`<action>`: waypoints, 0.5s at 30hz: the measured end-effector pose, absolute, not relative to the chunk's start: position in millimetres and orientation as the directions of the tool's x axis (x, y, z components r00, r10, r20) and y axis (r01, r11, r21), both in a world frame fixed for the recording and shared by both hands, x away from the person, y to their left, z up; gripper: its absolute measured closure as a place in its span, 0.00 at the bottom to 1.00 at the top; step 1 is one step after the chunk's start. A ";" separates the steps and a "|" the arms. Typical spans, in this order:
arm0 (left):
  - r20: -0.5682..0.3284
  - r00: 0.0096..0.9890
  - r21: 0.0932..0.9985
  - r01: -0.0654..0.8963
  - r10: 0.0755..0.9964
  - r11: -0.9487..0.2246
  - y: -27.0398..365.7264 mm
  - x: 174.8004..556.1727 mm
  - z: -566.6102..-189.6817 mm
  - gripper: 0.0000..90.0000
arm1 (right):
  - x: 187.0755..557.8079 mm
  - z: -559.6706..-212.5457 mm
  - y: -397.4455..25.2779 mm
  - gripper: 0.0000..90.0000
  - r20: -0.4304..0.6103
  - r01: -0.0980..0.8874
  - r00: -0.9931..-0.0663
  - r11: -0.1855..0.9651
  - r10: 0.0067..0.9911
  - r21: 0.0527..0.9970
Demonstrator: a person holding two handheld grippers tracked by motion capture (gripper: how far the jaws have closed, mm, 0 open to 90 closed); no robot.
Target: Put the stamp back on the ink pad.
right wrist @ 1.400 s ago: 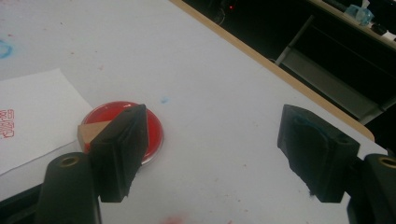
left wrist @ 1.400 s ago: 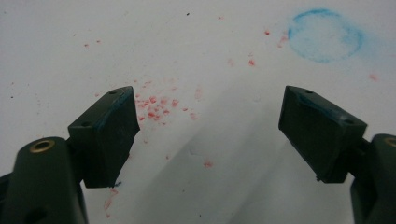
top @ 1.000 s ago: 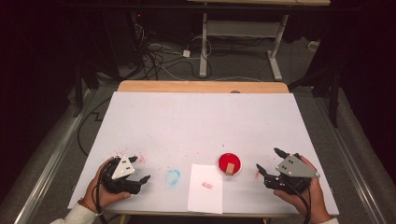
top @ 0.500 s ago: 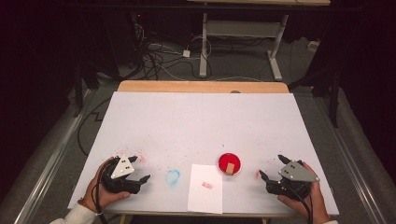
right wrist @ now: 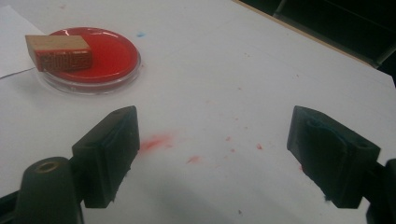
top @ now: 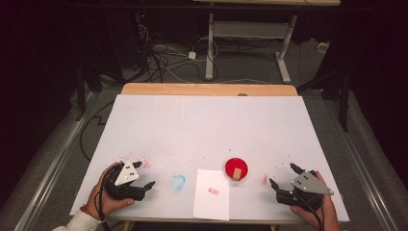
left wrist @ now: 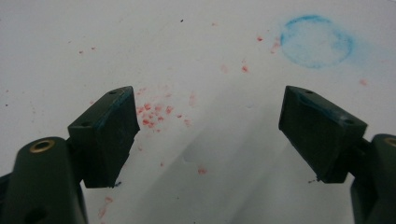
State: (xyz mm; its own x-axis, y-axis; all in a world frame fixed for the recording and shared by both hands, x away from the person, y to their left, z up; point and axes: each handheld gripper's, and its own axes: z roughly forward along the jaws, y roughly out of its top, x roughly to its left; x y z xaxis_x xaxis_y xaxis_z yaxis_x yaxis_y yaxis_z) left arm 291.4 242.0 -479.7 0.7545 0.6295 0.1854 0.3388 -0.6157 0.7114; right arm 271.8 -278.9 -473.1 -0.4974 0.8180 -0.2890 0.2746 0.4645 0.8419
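White surface showing ink specks. Wooden stamp is lying in red ink pad, light and rigid; I'm judging its bare sides best. Right gripper is gaping nearby, empty.

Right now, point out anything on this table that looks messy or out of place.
Red ink specks and a red smear dot the white table cover, and a smudged blue ring stain sits left of the white paper sheet. The wooden stamp block lies tipped on the round red ink pad.

I see a tan wooden stamp on a red ink pad, a blue ring stain, red specks, white paper.
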 end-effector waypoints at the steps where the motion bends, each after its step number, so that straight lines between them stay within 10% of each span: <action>1: 0.190 0.757 0.708 0.336 0.625 -0.621 241.6 290.8 -479.8 0.21 | 271.2 -472.9 -278.8 0.20 -0.286 0.271 -0.501 0.462 0.817 0.844; 15: 0.192 0.760 0.700 0.338 0.621 -0.630 239.9 291.3 -481.1 0.21 | 269.8 -467.7 -277.9 0.20 -0.287 0.248 -0.487 0.445 0.825 0.861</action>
State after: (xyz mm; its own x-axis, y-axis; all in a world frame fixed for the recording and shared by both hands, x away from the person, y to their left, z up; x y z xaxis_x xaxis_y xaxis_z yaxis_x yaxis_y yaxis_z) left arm 291.3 239.9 -481.1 0.7599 0.6211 0.1919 0.3378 -0.6295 0.6997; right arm 269.8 -277.9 -467.7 -0.4869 0.8250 -0.2868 0.2476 0.4452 0.8605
